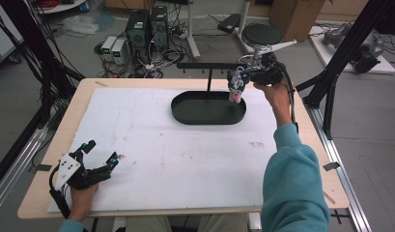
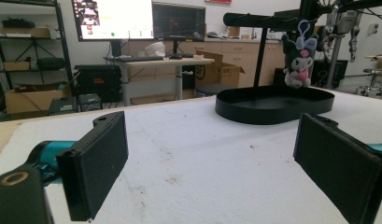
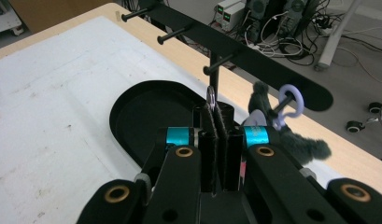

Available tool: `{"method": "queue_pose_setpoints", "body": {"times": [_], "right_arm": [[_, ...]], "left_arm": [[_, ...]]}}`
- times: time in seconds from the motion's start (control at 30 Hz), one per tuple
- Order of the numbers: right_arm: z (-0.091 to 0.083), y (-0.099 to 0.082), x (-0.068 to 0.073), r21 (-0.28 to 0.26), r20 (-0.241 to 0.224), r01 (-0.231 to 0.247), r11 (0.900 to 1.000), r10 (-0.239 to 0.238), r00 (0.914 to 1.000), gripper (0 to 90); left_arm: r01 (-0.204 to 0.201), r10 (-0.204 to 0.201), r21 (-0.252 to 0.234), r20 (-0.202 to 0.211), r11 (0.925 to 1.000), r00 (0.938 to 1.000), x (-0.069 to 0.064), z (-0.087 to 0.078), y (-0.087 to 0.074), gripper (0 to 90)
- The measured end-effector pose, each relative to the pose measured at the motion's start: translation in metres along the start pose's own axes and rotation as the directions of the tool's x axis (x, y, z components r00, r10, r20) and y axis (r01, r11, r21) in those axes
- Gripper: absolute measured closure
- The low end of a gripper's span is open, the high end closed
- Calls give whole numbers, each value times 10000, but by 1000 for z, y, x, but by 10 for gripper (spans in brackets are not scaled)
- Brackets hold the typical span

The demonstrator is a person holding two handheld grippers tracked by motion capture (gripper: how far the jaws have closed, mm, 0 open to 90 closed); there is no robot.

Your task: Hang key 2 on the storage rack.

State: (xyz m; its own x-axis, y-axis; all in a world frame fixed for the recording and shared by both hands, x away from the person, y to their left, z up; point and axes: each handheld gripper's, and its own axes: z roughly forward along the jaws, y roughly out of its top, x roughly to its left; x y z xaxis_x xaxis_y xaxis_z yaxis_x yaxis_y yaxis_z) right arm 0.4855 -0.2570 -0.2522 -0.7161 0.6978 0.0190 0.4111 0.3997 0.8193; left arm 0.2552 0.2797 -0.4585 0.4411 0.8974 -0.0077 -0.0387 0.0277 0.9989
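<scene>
A black stand has an oval tray base [image 1: 208, 116] and a peg bar [image 1: 204, 65] on top. My right gripper [image 1: 253, 73] is raised near the bar's right end, shut on the metal ring [image 3: 210, 95] of a dark plush keychain [image 1: 237, 88]. The plush dangles over the tray's right end. In the right gripper view the jaws [image 3: 215, 109] are pressed together just below a peg [image 3: 216, 65], with the plush [image 3: 300, 142] and its lilac loop [image 3: 291, 99] to the right. My left gripper [image 1: 103, 151] rests open on the white mat at the near left, nothing between its pads [image 2: 102, 161].
A white foam mat [image 1: 185, 154] covers the wooden table. Black frame posts [image 1: 330, 87] stand by the table's right edge. Computers and cables [image 1: 147, 34] and a stool [image 1: 261, 34] lie on the floor beyond. The person's teal sleeve [image 1: 291, 183] crosses the near right.
</scene>
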Motion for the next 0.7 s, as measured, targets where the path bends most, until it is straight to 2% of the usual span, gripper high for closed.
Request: {"method": "queue_pose_setpoints", "body": {"times": [0.43,0.7], "right_arm": [[26,15,7,369,-218,140,9992,-132,9997,890],[37,21,6,634,-294,232,9977,-214,9993,890]], "left_arm": [[-1,1,-19,3,10000,10000,0,0,0,105],[20,-20,-12,-7,10000,10000,0,0,0,105]]}}
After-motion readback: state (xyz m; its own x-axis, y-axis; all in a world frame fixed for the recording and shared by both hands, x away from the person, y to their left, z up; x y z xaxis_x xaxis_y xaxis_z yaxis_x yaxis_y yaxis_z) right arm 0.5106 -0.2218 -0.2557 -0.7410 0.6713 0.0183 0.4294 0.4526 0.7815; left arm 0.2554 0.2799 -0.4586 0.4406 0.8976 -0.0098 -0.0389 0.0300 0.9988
